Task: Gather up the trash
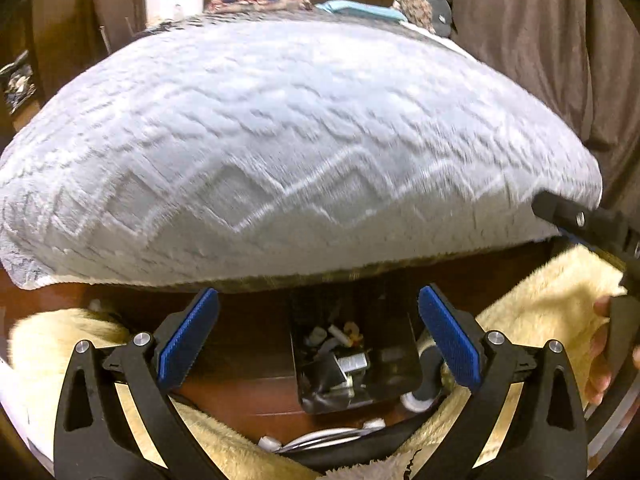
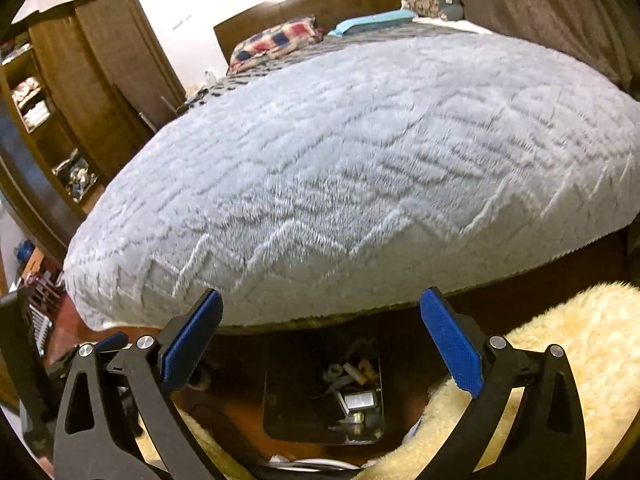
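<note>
A black trash bin [image 1: 394, 376] stands on the floor at the foot of the bed, holding several pieces of trash [image 1: 340, 354]: white scraps, a yellow bit and a silvery wrapper. It also shows in the right wrist view [image 2: 296, 396] with the same trash [image 2: 356, 384]. My left gripper [image 1: 319, 336] is open and empty, above the bin. My right gripper [image 2: 320, 338] is open and empty, also above the bin. The right gripper's body shows at the right edge of the left wrist view [image 1: 592, 224].
A bed with a grey textured blanket [image 1: 300, 140] fills the view ahead. Cream fluffy fabric [image 1: 540, 316] lies on both sides of the bin [image 2: 580, 360]. A wooden wardrobe [image 2: 80, 92] stands left. White cable [image 1: 320, 438] lies below the bin.
</note>
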Available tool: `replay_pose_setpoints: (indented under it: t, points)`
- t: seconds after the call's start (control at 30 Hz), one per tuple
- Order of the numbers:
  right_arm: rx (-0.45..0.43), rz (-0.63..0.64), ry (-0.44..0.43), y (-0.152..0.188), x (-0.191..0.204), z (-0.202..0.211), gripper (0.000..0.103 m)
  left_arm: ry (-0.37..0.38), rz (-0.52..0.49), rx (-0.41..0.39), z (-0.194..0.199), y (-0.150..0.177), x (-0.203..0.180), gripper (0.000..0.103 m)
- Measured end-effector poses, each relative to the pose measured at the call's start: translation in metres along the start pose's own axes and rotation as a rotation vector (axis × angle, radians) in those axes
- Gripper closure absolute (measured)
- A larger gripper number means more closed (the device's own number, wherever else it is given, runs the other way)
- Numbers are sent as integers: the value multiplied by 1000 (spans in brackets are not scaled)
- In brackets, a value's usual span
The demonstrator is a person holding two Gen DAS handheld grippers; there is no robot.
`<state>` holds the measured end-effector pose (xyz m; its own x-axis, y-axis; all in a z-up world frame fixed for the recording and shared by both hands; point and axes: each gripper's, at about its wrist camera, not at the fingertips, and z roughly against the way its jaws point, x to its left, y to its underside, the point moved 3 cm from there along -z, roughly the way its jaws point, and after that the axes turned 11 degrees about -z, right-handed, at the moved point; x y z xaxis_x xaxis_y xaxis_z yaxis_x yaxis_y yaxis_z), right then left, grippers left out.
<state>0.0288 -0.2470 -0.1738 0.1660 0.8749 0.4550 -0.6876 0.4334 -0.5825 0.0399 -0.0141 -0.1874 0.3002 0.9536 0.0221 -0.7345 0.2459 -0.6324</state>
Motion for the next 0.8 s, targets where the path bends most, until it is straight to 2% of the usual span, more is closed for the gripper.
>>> replay_pose_setpoints:
  t: [0.17,0.27,0.3,0.47,0.63,0.8]
  points:
    - [-81,16,39,-9,7,23,4,-55,65,-100,32,-22,22,8]
    - [-165,43,67,-16,14,43,4,-75,93,-177,55,-35,31,8]
    - [-210,54,78,-19,18,54,4,-84,96,-196,59,-36,33,8]
    - [-327,68,103,-29,28,85,3,-128,66,-284,90,-50,31,8]
    - [-333,90,87,-38,40,100,3,-148,38,-354,116,-57,27,8]
    - [-361,144,137,-39,53,108,3,-163,28,-387,128,-60,24,8]
